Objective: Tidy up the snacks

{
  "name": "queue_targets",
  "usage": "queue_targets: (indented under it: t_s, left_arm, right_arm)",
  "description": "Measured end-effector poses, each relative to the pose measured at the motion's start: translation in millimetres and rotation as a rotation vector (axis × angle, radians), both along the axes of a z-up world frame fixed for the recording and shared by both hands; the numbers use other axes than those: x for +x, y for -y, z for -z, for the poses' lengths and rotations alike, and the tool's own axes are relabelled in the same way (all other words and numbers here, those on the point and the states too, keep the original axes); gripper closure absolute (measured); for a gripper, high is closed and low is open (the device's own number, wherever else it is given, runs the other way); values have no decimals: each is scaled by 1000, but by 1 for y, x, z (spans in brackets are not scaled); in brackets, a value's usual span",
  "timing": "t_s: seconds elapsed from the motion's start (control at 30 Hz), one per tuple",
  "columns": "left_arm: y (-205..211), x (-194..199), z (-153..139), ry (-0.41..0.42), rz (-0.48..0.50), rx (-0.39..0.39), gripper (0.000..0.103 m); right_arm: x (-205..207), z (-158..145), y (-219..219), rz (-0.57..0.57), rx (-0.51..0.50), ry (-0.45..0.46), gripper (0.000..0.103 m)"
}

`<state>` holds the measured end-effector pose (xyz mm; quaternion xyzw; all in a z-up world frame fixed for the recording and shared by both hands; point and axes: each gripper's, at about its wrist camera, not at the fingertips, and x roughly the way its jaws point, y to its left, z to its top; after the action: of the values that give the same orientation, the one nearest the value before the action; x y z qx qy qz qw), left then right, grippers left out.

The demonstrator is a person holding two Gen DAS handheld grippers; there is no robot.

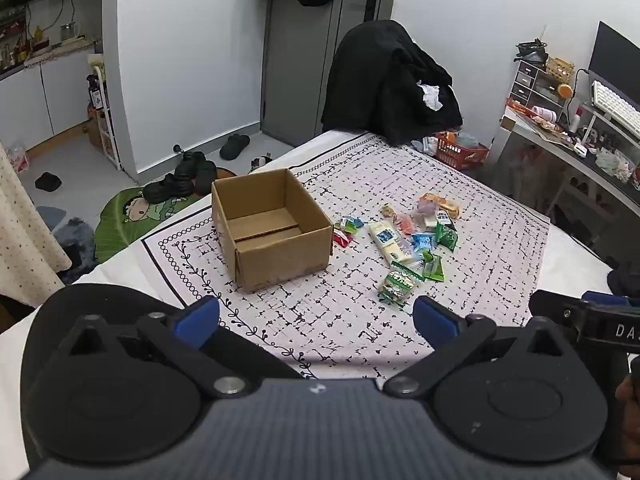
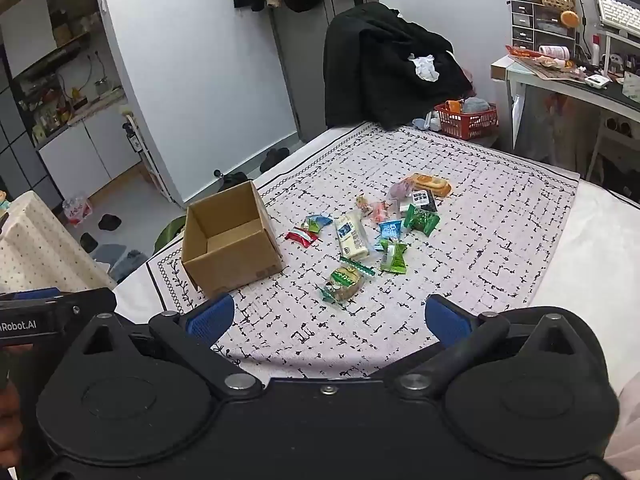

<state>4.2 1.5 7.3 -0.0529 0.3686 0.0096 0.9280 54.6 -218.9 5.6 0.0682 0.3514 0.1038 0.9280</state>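
- The left gripper (image 1: 316, 320) was held low over the near edge of the patterned cloth (image 1: 360, 328), its blue-padded jaws wide apart and holding nothing.
- The right gripper (image 2: 330, 320) was in the same posture, jaws spread wide and empty, with bare cloth between the pads.
- From the left wrist view, the nearest snack, a green and white packet (image 1: 396, 286), lay beyond the jaws at about 1 o'clock, apart from both pads.
- From the right wrist view the same packet (image 2: 342, 282) lay almost straight ahead at 12 o'clock, just beyond the gap of the jaws.
- Behind it the other snacks were scattered near each other: a long cream packet (image 2: 352, 238), green packets (image 2: 394, 258), a blue one (image 2: 390, 228), a red one (image 2: 301, 237), and an orange packet (image 2: 430, 185) farthest away.
- The open cardboard box (image 1: 272, 230) stood upright on the cloth at 11 o'clock of the left jaws, to the left of the snacks and not touching them; its inside looked empty.
- Nothing stood between the jaws and the snacks.
- Farther at 12 to 1 o'clock, a chair covered with black clothing (image 1: 390, 84) and a red basket (image 1: 462, 150) stood past the far edge of the cloth.
- The print on the packets was too small to read, and the desk (image 2: 568, 80) at 2 o'clock was cut off by the frame.
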Motion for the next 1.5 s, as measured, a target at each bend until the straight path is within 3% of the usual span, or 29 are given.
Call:
queue_targets:
  t_s: [0.07,1.5]
  left_arm:
    - [5,-9,-2,39,-3,8,0]
    - [22,-8,-5,44,27,-7,0]
  right_arm:
    - [-1,-1,2,-1,1,2,0]
    - [-2,-11,9,-6,-48,2,0]
